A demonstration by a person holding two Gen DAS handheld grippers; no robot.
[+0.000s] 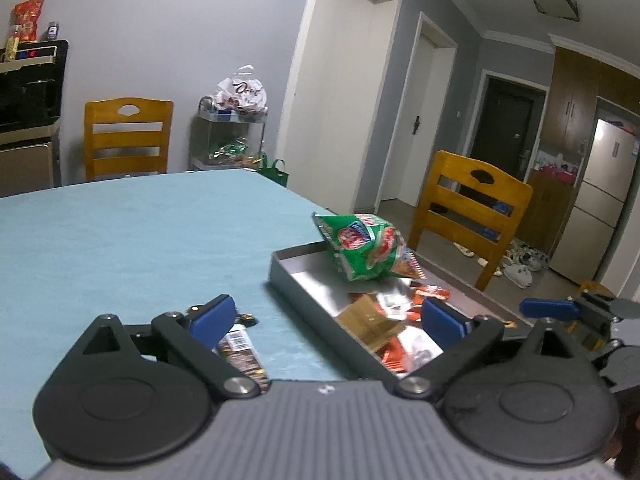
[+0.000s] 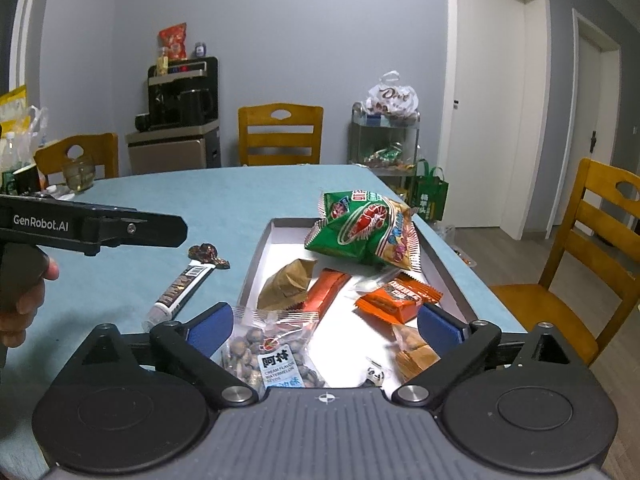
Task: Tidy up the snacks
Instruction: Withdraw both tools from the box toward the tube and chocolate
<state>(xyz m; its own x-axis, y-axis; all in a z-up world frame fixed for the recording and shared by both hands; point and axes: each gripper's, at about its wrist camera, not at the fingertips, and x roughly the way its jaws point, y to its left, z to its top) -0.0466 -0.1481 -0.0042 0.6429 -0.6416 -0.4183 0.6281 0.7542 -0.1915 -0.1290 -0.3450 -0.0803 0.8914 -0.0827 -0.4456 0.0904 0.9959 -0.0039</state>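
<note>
A grey tray (image 2: 256, 264) lies on the blue table near its right edge. In it are a green shrimp-chip bag (image 2: 364, 232), a brown packet (image 2: 284, 284), an orange-red bar (image 2: 324, 292), orange packets (image 2: 400, 300) and a clear bag of seeds (image 2: 272, 352). My right gripper (image 2: 326, 326) stands open above the tray's near end, holding nothing. My left gripper (image 1: 326, 318) is open too and straddles the tray's left wall (image 1: 280, 276). A long snack bar (image 1: 240, 348) lies on the table under its left finger, with dark candy wrappers (image 2: 206, 254) beyond the bar.
Wooden chairs stand at the far side (image 2: 280, 136) and to the right (image 2: 580, 256) of the table. A glass (image 2: 78, 176) and bottles sit at the far left corner. A hand (image 2: 20, 292) holds the left gripper's body. A snack cart (image 2: 386, 140) stands by the wall.
</note>
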